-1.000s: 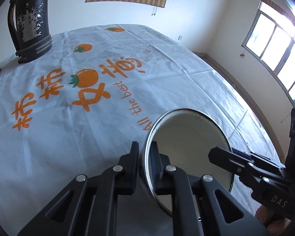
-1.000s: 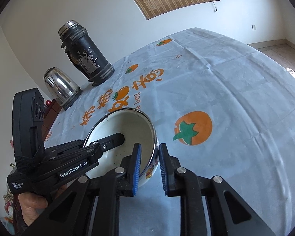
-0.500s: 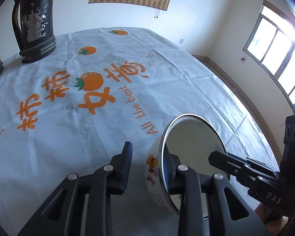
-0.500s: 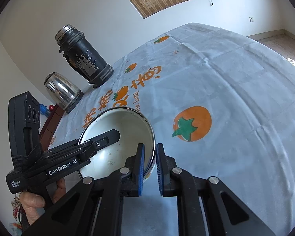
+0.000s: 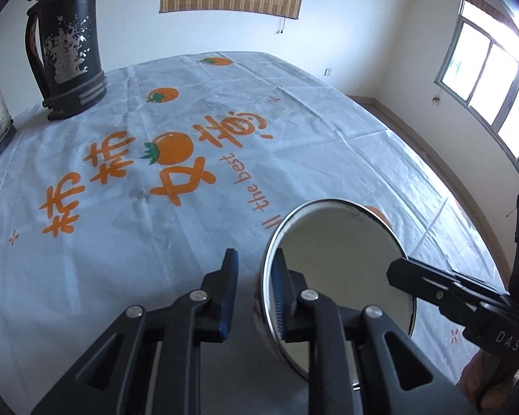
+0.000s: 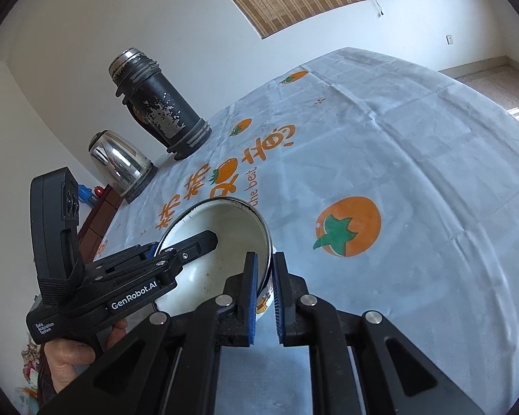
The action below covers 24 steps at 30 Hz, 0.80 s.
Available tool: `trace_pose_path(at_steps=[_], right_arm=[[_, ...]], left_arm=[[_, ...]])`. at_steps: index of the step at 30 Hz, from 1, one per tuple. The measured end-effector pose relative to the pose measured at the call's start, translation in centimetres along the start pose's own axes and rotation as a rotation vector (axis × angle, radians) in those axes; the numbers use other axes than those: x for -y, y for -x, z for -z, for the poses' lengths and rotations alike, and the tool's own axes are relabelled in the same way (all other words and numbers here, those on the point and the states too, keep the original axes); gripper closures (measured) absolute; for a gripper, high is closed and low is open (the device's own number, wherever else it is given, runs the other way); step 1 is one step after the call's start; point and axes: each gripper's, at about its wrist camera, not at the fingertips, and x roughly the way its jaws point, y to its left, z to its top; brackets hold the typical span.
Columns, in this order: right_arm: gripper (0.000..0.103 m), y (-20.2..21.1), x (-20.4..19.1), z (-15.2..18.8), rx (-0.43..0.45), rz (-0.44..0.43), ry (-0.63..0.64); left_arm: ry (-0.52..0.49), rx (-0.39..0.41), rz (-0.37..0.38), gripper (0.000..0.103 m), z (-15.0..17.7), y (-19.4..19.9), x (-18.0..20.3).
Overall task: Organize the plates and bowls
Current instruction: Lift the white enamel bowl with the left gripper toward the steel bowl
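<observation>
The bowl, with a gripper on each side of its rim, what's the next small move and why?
Probably draw the left gripper back off the rim. Its jaws stand open, one finger inside the bowl and one outside, gripping nothing, while the right gripper has its jaws shut on the opposite rim. The right gripper looks able to carry the tilted bowl alone.

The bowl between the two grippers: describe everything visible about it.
The bowl looks like white enamelled metal with a thin, dark, shiny rim and a small colourful print low on its outer wall. Its pale inside holds nothing but a few dark specks. It is tilted, its mouth turned partly sideways. The right gripper is shut on the near rim, one blue pad inside, one outside. The left gripper straddles the opposite rim with its jaws open, one finger inside the bowl. Below lies the white tablecloth with orange prints.
</observation>
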Motion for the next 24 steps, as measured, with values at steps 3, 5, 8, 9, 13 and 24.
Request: trace_pose_path(at_steps=[3, 5, 8, 9, 13, 24], right_arm=[[0.088, -0.2, -0.1, -0.1, -0.017, -0.015, 0.001], [0.088, -0.2, 0.0, -0.2, -0.026, -0.023, -0.004], [0.077, -0.5, 0.1, -0.1, -0.039, -0.020, -0.008], [0.074, -0.6, 0.0, -0.1, -0.039, -0.020, -0.006], [0.076, -0.7, -0.9, 0.0, -0.033, -0.007, 0.044], [0.094, 2.0, -2.4, -0.4, 0.057, -0.031, 0.082]], left_arm=[[0.024, 0.001, 0.010, 0.088, -0.1, 0.2, -0.3], [0.016, 0.009, 0.004, 0.088, -0.2, 0.4, -0.3], [-0.005, 0.018, -0.038, 0.088, -0.1, 0.2, -0.1], [-0.002, 0.018, -0.043, 0.088, 0.0, 0.1, -0.1], [0.016, 0.011, -0.028, 0.095, 0.2, -0.2, -0.2], [-0.001, 0.055, -0.028, 0.096, -0.5, 2.8, 0.4]])
